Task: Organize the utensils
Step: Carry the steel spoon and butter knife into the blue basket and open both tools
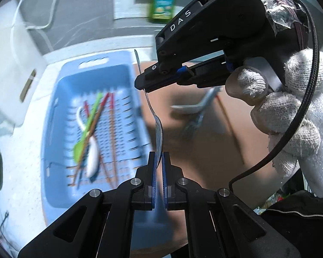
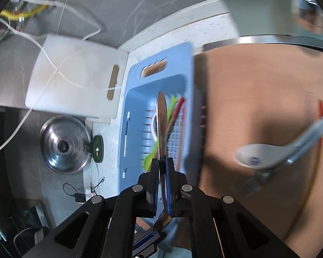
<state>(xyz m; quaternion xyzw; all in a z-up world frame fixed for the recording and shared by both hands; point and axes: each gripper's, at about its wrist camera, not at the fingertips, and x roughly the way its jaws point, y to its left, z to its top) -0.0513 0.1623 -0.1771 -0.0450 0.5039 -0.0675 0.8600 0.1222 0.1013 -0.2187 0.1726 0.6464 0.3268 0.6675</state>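
My left gripper was clamped on the bowl of a thin steel spoon, and my right gripper was pinched on its flat handle. So both tools held one spoon, above the edge between the basket and the brown board. The spoon was shiny and smooth. Behind it lay the blue plastic basket with a slotted floor; inside were a green spoon, a white spoon and thin chopsticks. On the board, further away, lay a white ceramic spoon, rounded and glossy.
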